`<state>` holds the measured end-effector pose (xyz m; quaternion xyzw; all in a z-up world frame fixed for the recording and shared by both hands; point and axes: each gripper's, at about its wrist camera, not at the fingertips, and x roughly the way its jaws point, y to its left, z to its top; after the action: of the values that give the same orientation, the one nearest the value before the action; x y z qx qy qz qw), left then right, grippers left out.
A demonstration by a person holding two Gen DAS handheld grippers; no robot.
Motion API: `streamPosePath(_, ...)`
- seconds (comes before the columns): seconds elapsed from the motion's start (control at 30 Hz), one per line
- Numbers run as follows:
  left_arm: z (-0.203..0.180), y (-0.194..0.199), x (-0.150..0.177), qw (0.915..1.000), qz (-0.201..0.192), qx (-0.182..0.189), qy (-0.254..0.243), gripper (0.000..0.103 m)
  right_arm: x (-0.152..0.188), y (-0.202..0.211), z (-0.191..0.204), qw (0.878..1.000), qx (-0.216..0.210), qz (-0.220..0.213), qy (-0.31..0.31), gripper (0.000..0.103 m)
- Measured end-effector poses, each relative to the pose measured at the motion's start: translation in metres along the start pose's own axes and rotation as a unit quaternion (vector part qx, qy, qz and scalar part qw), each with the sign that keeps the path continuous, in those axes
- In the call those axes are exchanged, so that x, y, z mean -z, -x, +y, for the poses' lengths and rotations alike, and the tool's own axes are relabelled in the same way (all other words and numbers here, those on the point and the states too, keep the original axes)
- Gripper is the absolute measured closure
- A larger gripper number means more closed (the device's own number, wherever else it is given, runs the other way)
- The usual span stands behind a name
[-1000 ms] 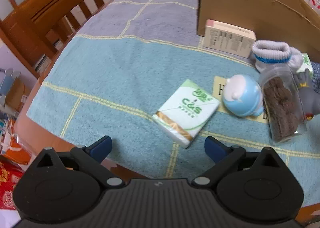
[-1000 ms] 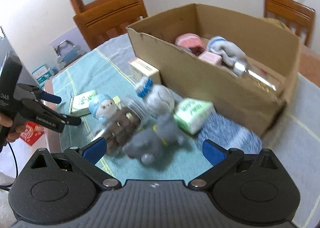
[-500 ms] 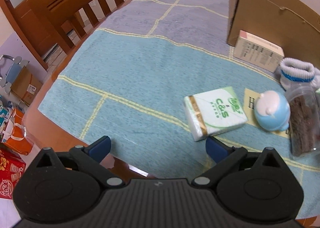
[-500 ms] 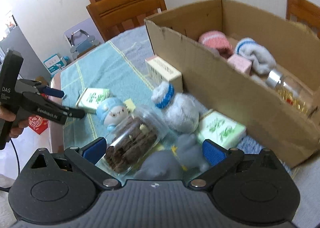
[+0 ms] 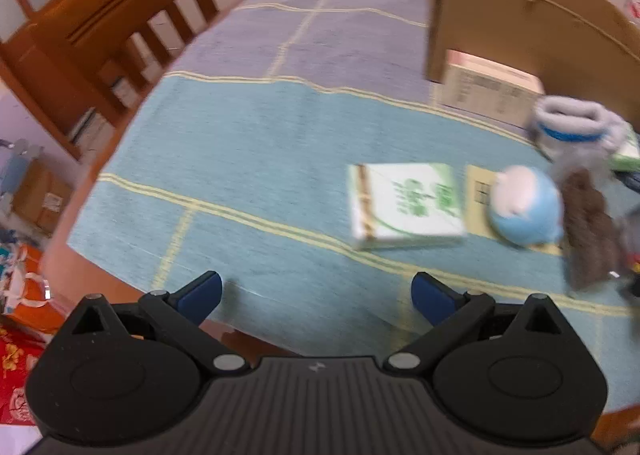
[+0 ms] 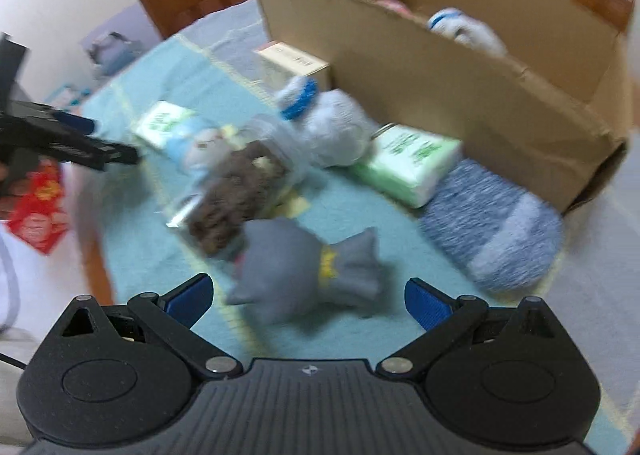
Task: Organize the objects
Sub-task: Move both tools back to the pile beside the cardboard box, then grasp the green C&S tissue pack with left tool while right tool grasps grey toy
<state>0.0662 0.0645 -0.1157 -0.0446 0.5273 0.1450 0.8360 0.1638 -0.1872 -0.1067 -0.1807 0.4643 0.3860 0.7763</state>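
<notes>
My right gripper (image 6: 306,297) is open and empty, just above a grey plush toy (image 6: 304,267) lying on the blue cloth. Beyond the toy lie a clear jar of brown snacks (image 6: 240,183), a blue doll (image 6: 200,143), a white sock with a blue band (image 6: 320,115), a green tissue pack (image 6: 408,159) and a blue knit sock (image 6: 492,223). The cardboard box (image 6: 460,95) stands behind, with socks inside. My left gripper (image 5: 316,291) is open and empty over the near table edge, short of another tissue pack (image 5: 404,205) and the blue doll (image 5: 524,211).
A small cream carton (image 5: 486,91) leans against the box wall (image 5: 532,27). Wooden chairs (image 5: 108,35) stand at the table's far left side. Bags and boxes (image 5: 24,295) lie on the floor to the left. The left gripper also shows in the right wrist view (image 6: 68,139).
My right gripper has come down and closer to the grey plush toy. My left gripper has shifted left, so the tissue pack and doll sit further right in its view. Both views are blurred by motion.
</notes>
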Motion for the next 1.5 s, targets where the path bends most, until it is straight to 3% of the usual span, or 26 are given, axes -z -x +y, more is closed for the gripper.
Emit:
streamPosePath(0.17, -0.013, -0.003, -0.002, 0.9994, -0.010, 0.034, 0.002, 0.002, 0.009, -0.010, 0.010, 0.999, 0.035, 0.005, 0.037, 0.000)
streamPosePath(0.57, -0.016, -0.016, -0.018, 0.9989, -0.046, 0.011, 0.004, 0.001, 0.008, -0.014, 0.008, 0.999, 0.038, -0.009, 0.013, 0.000)
streamPosePath(0.77, -0.020, -0.014, -0.020, 0.9983, -0.049, 0.032, 0.007, 0.012, 0.008, -0.017, 0.014, 0.999, 0.037, -0.012, 0.014, 0.000)
streamPosePath(0.93, -0.027, -0.015, -0.024, 0.9976, -0.066, 0.015, -0.012, 0.018, 0.006, -0.017, 0.015, 0.999, 0.033, -0.012, 0.016, 0.000)
streamPosePath(1.33, -0.017, -0.015, -0.031, 0.9969, -0.062, 0.035, -0.032, 0.038, -0.003, -0.012, 0.019, 0.999, 0.039, -0.008, 0.003, 0.025)
streamPosePath(1.5, -0.011, -0.014, -0.036, 0.9966, -0.051, 0.051, -0.039, 0.039, -0.007, -0.011, 0.022, 0.999, 0.046, 0.000, 0.003, 0.025)
